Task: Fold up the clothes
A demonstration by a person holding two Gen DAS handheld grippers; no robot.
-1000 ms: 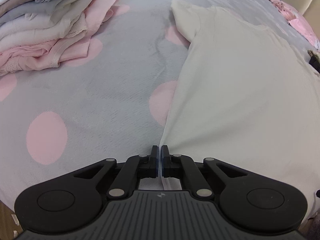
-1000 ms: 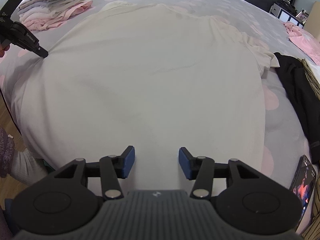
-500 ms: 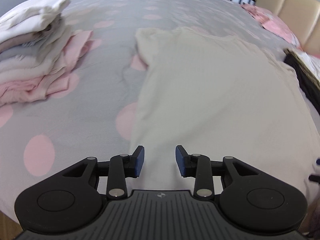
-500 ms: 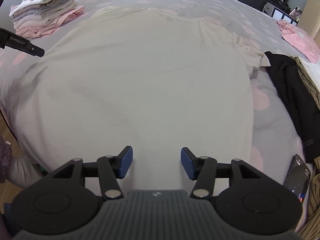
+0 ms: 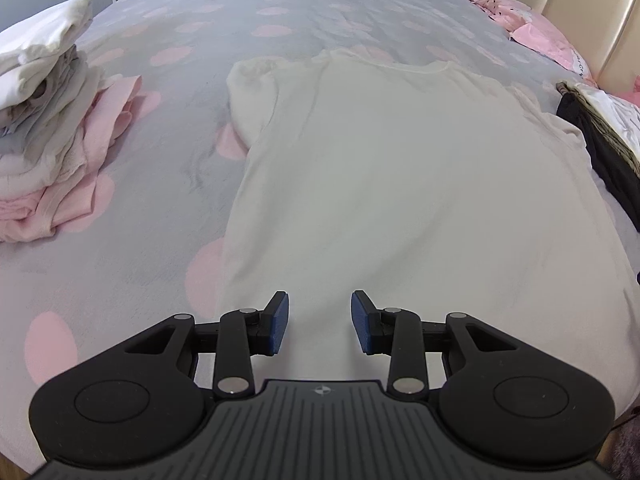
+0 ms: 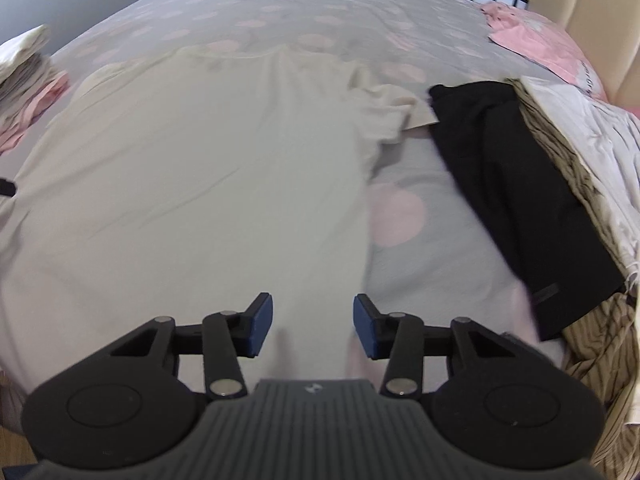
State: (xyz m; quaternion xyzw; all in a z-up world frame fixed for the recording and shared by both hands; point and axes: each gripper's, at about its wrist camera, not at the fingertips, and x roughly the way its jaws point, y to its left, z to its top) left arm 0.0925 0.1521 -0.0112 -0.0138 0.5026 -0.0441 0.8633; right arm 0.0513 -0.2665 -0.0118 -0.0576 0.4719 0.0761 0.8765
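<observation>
- Stack: folded clothes at the left edge of the left wrist view, on the bed, well apart from the shirt.
- Shirt: it lies flat and face-down or face-up (I cannot tell which) in the middle of both views, long axis running from the bottom of the frame up to the collar at the top, sleeves out to either side.
- Left gripper: bottom centre of its view, jaws spread with nothing between them, above the hem just inside the shirt's left edge.
- Right gripper: bottom centre of its view, jaws apart and empty after just narrowing a little; the shirt's right edge runs up the frame just right of its gap.
- Coming move, as I judge it: each claw sits nearest its own side of the hem, so a lengthwise fold would start there, side edges drawn inward.
- Black garment: right of the right wrist view, beside the right sleeve, not touching the gripper.
</observation>
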